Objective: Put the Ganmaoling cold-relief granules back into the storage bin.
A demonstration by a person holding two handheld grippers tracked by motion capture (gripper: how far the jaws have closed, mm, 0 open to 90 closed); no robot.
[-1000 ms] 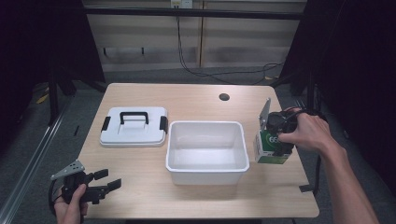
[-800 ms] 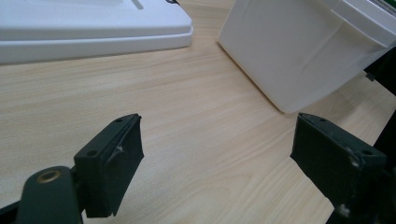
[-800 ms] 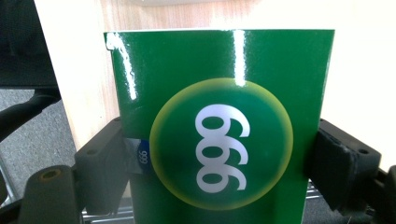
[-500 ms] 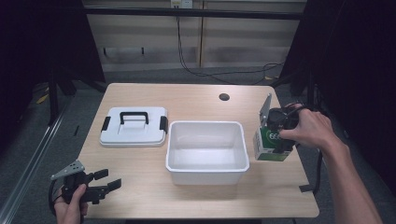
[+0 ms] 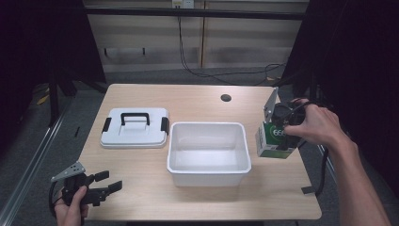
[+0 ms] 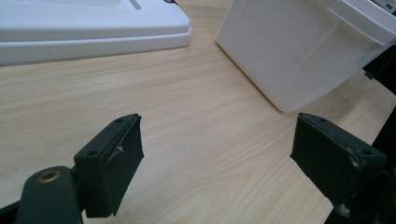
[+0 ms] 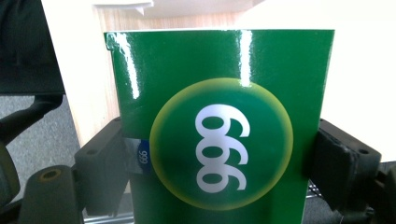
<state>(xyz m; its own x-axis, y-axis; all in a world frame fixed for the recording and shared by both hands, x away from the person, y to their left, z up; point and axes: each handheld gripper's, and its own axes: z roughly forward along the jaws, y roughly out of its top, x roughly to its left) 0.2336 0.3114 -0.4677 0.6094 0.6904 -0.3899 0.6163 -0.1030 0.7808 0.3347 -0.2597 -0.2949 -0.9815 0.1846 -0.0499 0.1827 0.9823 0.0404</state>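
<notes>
The right gripper (image 5: 282, 139) has its jaws clamped on both sides of the green box (image 5: 274, 141) (the white "666" roundel faces its camera), and the box stands at the table's (image 5: 197, 96) right edge, just beside the white bin (image 5: 208, 153). Down at the near left corner the left gripper (image 5: 106, 184) hovers with jaws spread wide, nothing between them, the white lid (image 5: 135, 128) well beyond it

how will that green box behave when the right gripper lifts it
The green box probably stays stiff: its flat faces and straight edges suggest cardboard. Its glossy surface shows glare, so it may slip between the right gripper jaws. It stands tall at the table edge, so a push could tip it.
</notes>
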